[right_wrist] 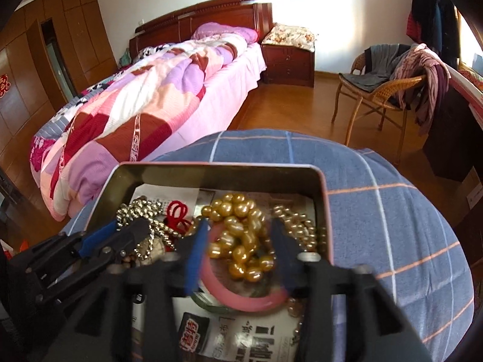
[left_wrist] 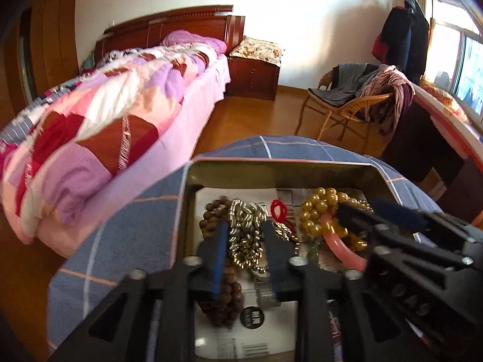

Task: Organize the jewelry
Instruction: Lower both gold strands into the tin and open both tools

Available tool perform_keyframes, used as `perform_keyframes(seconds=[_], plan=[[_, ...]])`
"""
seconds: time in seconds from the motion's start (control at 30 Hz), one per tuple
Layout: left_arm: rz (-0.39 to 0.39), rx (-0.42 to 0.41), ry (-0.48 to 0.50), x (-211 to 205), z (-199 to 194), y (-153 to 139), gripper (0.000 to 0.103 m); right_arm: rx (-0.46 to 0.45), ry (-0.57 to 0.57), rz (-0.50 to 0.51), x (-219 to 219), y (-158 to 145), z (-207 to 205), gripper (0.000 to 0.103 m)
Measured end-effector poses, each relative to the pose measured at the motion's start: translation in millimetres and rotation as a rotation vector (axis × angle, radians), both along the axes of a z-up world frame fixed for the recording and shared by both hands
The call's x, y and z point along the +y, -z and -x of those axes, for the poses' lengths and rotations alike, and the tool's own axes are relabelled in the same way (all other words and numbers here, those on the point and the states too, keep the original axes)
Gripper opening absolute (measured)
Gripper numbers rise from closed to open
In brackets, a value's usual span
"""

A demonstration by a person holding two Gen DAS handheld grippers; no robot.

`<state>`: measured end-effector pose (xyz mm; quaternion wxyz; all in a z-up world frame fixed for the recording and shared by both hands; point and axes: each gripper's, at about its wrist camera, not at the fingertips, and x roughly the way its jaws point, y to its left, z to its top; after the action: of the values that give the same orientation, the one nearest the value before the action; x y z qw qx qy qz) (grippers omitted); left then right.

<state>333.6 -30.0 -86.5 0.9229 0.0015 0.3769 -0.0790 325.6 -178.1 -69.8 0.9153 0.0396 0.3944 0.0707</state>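
Both hand-held grippers, left (left_wrist: 244, 241) and right (right_wrist: 238, 249), hang spread over a tin (right_wrist: 327, 211): limp silver chain (left_wrist: 246, 232), rigid pink bangle (right_wrist: 241, 297) best pinched across its rim.

Daylight is entering from the bright glazed window (left_wrist: 462, 57) at the right of the left wrist view and blowing it out to white; a soft warm patch is falling across the plain white wall (right_wrist: 347, 6); the orange-brown wooden floor (left_wrist: 256, 114) is glowing with a mild sheen; both fisheye views are bending straight lines and darkening to black at the corners; the black gripper fingers (right_wrist: 193, 256) close to the lens are looking soft and out of focus; the pink ring-shaped bangle (right_wrist: 241, 295) is smearing slightly; the open metal tin's inner wall (right_wrist: 211, 178) is sitting in shadow.
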Motion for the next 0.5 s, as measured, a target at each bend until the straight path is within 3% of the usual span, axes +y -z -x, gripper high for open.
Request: perform_keyframes(seconds=[0.07, 0.17, 0.27, 0.5], plan=[[-0.013, -0.023, -0.025, 3, 7, -7, 0.054, -0.012, 0.009, -0.012, -5, -7, 7, 0.051], [0.029, -0.033, -0.040, 12, 19, -18, 0.060, -0.044, 0.027, -0.013, -9, -20, 19, 0.057], [0.032, -0.048, -0.042, 17, 35, -26, 0.061, -0.078, 0.033, -0.010, -7, -33, 34, 0.063], [0.059, -0.059, -0.055, 31, 76, -37, 0.061, -0.111, 0.014, 0.025, 11, -44, 66, 0.063]])
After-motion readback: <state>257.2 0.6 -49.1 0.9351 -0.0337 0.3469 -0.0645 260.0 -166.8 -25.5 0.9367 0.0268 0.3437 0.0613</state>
